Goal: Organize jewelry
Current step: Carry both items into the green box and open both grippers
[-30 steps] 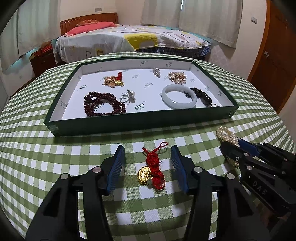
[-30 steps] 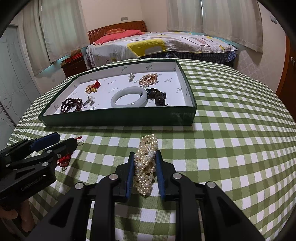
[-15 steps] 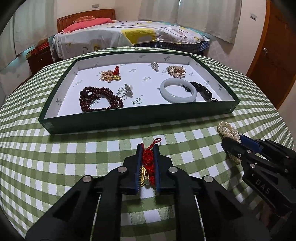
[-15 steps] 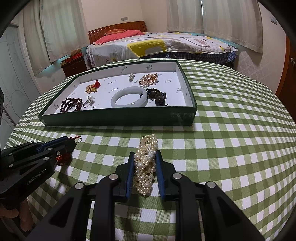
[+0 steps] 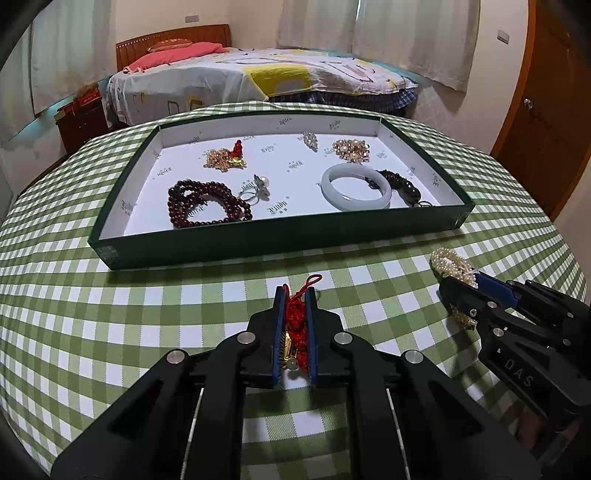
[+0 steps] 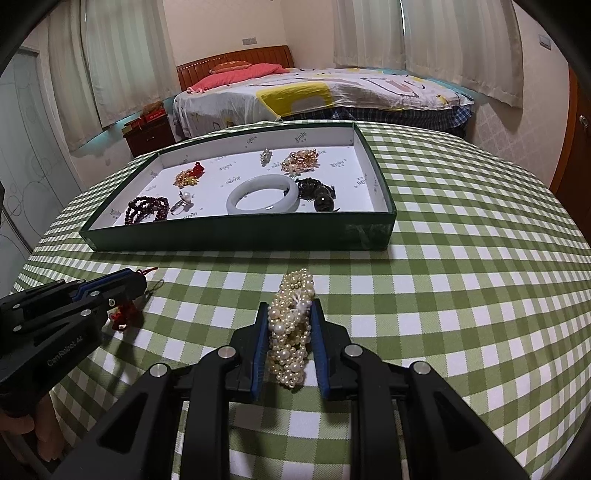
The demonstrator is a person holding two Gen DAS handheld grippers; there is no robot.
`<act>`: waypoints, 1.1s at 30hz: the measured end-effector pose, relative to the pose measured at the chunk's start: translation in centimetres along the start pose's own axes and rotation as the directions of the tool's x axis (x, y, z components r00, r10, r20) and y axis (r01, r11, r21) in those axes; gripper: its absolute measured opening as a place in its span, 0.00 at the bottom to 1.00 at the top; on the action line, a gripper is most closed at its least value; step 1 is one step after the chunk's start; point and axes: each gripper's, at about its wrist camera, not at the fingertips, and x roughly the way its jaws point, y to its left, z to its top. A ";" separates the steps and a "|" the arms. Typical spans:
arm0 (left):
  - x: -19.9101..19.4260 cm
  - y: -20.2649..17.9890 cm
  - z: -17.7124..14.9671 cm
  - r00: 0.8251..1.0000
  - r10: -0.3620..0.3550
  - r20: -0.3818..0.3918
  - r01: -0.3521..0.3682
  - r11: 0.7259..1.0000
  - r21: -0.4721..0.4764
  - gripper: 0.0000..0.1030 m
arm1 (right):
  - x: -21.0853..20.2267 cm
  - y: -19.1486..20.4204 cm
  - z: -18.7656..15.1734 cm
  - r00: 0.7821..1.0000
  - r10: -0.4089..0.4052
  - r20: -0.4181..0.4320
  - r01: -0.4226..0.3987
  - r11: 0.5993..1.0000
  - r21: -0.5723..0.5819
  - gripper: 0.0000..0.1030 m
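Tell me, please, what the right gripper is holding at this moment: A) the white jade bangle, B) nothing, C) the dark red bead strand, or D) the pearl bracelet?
D: the right gripper has its jaws closed on the pearl bracelet, while the white jade bangle lies in the green tray.

A bed (image 5: 258, 81) with a wooden headboard (image 5: 173, 40) stands before pale curtains (image 5: 373, 33), a nightstand (image 5: 81, 122) left, a wooden door (image 5: 550, 110) right.

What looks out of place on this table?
Two pieces sit outside the green tray, which holds the rest: a red-corded gold charm clamped in the left gripper and a pearl bundle in the right gripper. Nothing looks spilled or damaged.
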 end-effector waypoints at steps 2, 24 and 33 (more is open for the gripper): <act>-0.4 0.2 0.2 1.000 -0.002 0.012 0.002 1.000 -0.006 0.10 | -0.4 0.2 0.1 1.000 0.002 0.009 -0.002 1.000 -0.006 0.22; -6.1 3.8 10.0 0.959 0.019 0.281 -0.004 0.999 -0.053 0.10 | -3.7 3.8 10.7 0.966 0.062 0.251 -0.048 0.997 -0.064 0.22; -2.7 5.4 13.3 0.953 0.056 0.299 -0.038 0.997 -0.065 0.10 | -0.5 5.3 14.4 0.951 0.100 0.293 -0.077 0.993 -0.089 0.22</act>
